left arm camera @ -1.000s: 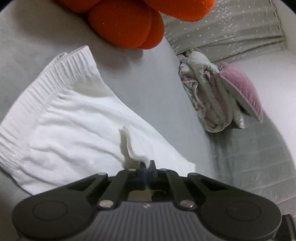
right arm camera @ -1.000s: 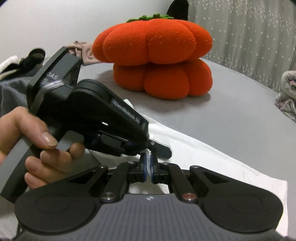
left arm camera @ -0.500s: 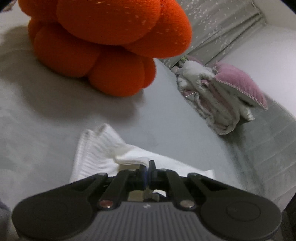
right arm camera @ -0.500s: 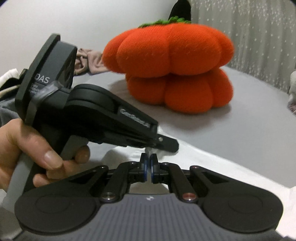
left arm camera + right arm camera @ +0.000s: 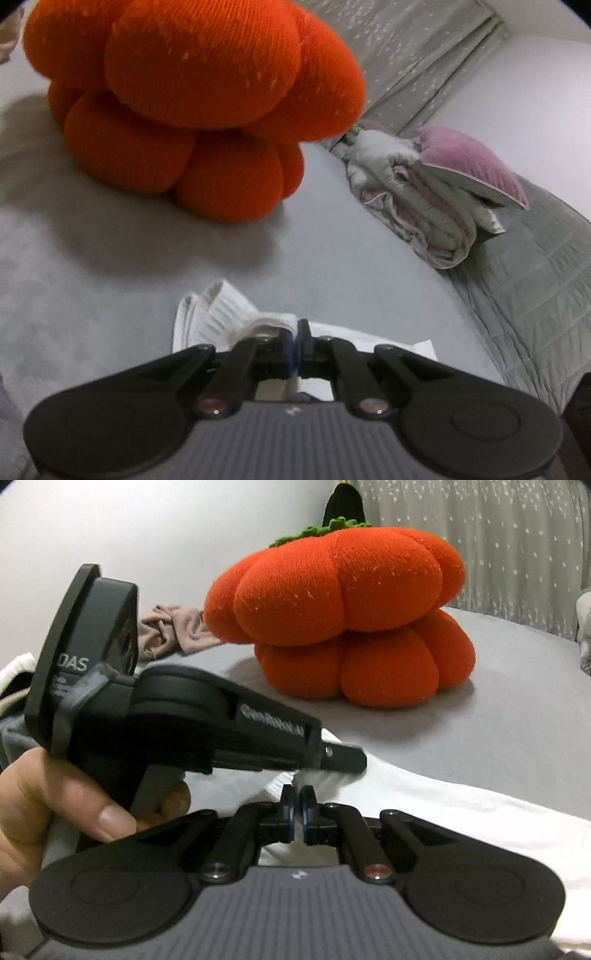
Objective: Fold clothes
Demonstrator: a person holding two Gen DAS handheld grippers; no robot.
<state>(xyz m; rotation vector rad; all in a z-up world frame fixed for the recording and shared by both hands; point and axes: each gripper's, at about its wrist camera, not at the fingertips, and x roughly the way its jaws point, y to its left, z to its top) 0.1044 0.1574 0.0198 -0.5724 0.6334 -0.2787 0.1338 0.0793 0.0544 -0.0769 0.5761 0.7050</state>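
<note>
On a grey bed (image 5: 92, 280), a white garment (image 5: 461, 812) lies flat with its long axis running from the lower right of the right wrist view up toward the left, where its ribbed hem (image 5: 221, 306) is gathered and lifted off the sheet, pointing toward an orange pumpkin cushion (image 5: 343, 627). At far left in the right wrist view, a person's hand (image 5: 55, 797) grips the handle of the left hand-held gripper (image 5: 343, 761), whose fingers are pressed together on the ribbed edge of the garment. Just beside and below it, the right hand-held gripper (image 5: 296, 800) has its blue-padded fingertips nearly closed, a thin strip of the white cloth pinched between them. In the left wrist view, the left hand-held gripper (image 5: 295, 334) shows its jaws drawn tight on a fold of the same fabric, the bunched hem rising just left of the fingertips. The pumpkin cushion (image 5: 192, 110) sits well beyond the garment, apart from it. A crumpled beige cloth (image 5: 173, 631) lies behind the cushion near the wall, and at right a rolled quilt with a pink pillow (image 5: 469, 166) rests against a star-patterned curtain (image 5: 517, 542).
</note>
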